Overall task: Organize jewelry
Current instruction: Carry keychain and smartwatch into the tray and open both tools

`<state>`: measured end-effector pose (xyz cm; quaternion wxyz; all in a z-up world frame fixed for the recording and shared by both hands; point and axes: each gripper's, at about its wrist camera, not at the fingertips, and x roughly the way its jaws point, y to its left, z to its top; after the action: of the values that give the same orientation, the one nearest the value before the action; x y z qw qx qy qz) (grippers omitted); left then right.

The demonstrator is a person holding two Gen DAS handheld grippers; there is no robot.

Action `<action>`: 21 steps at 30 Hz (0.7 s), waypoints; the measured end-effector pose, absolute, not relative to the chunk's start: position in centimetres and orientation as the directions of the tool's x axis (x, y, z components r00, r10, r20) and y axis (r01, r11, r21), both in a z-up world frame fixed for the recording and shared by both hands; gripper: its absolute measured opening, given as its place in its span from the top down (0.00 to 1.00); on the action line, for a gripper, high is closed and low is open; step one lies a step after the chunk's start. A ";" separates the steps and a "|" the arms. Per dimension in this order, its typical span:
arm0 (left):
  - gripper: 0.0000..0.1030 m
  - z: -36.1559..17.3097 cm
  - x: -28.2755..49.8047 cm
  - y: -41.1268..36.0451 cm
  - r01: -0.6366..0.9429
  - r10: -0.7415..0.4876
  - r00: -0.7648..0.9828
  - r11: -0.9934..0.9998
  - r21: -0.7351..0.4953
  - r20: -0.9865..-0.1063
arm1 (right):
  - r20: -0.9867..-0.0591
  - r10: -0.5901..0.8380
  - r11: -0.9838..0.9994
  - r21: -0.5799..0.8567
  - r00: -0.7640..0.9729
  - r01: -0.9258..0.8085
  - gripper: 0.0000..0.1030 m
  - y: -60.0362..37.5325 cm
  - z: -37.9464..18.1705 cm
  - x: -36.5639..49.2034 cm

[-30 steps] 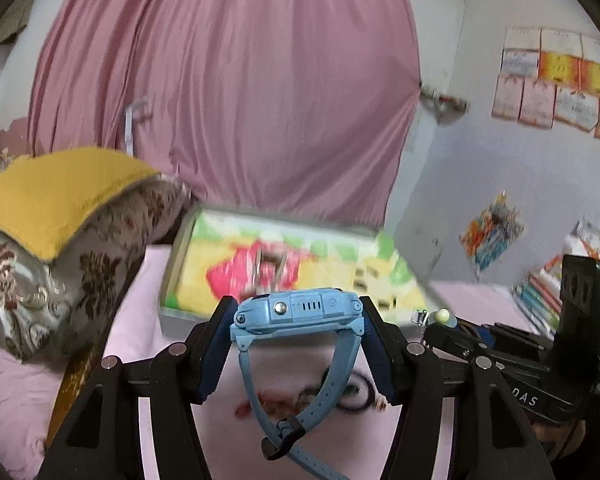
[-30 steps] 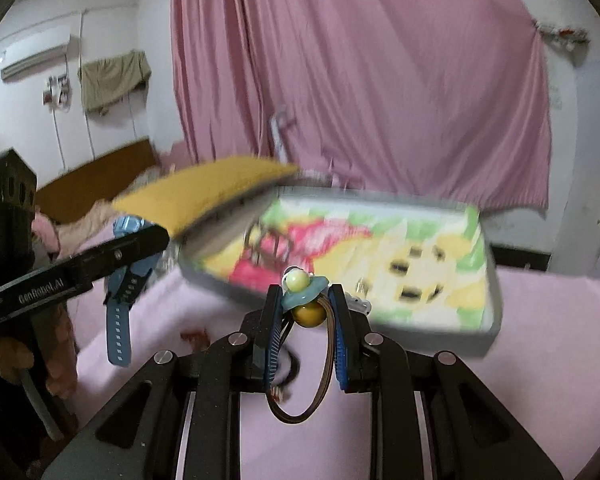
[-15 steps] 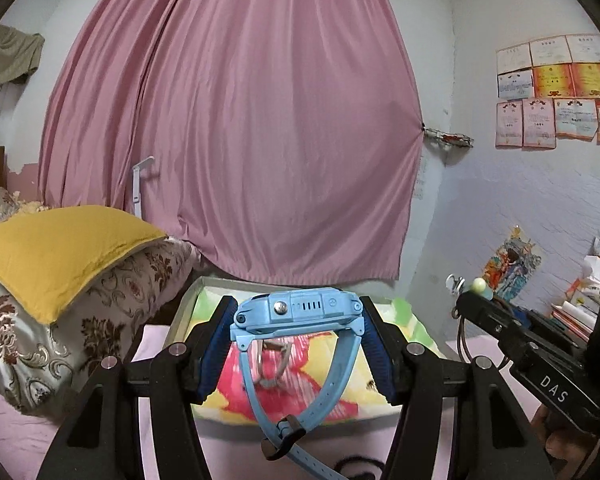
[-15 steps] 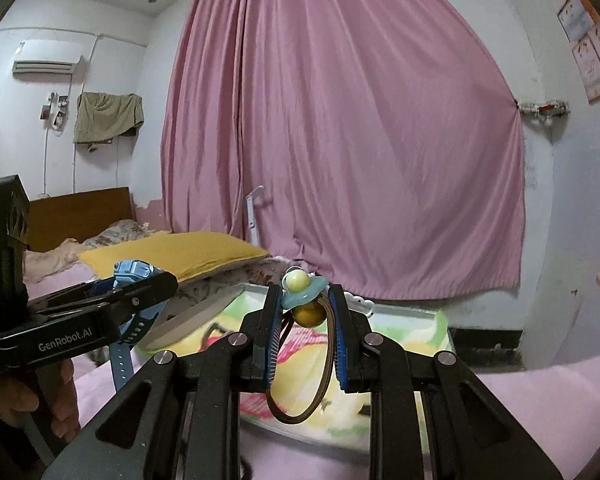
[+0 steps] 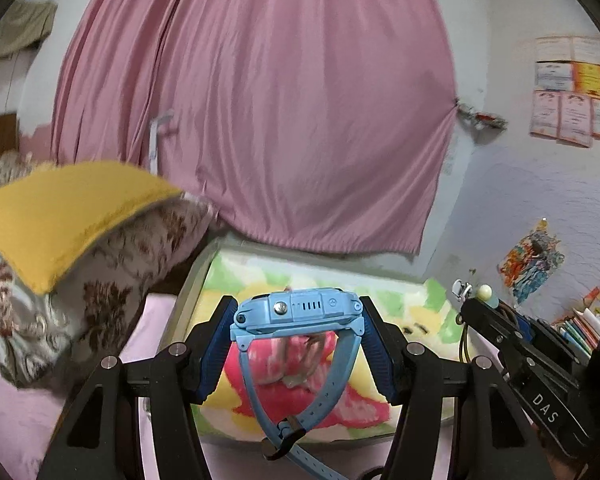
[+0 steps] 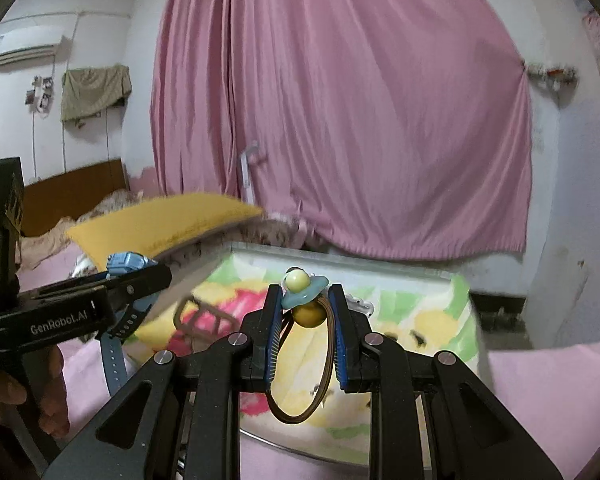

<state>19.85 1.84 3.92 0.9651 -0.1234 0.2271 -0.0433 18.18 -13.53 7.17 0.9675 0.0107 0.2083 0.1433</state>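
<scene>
Above the tray [image 5: 188, 300], now larger in view than before, left gripper [image 5: 298, 332] is clamping blue watch [image 5: 296, 312]; right gripper [image 6: 306, 320] is pinching hair tie [image 6: 304, 304].

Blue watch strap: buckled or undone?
Buckled: the blue watch, gripped by the left gripper, hangs as a closed loop; the strap ends meet below.

Domestic bedroom. A bed with a pink sheet [image 6: 548, 384] and a wooden headboard [image 6: 72, 196] carries a floral pillow [image 5: 100, 280] topped by a yellow cushion [image 5: 60, 212]. A full-length pink curtain [image 5: 260, 112] covers the far wall. A wall-mounted air conditioner [image 6: 28, 50] and a hanging cloth [image 6: 94, 90] occupy the white wall. Paper certificates [image 5: 572, 92] are pinned up, with books [image 5: 580, 328] stacked below. A tray with a colourful printed lining [image 6: 420, 320] rests on the bed.
</scene>
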 end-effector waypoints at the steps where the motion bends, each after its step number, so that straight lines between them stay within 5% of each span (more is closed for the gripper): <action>1: 0.44 3.7 20.1 2.0 0.021 -0.138 0.887 0.965 -0.261 -0.441 | -0.420 0.290 0.957 0.094 0.860 -0.276 0.81 -13.7 6.7 18.5; 21: 0.44 0.3 23.7 2.3 -0.046 -0.130 0.730 0.970 -0.239 -0.671 | -0.667 0.341 0.939 0.206 0.663 -0.276 0.80 -13.5 1.4 22.9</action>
<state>23.65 2.27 0.28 0.9221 -0.1205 0.3670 -0.0228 22.88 -13.46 1.35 0.9108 0.0434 0.3741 0.1692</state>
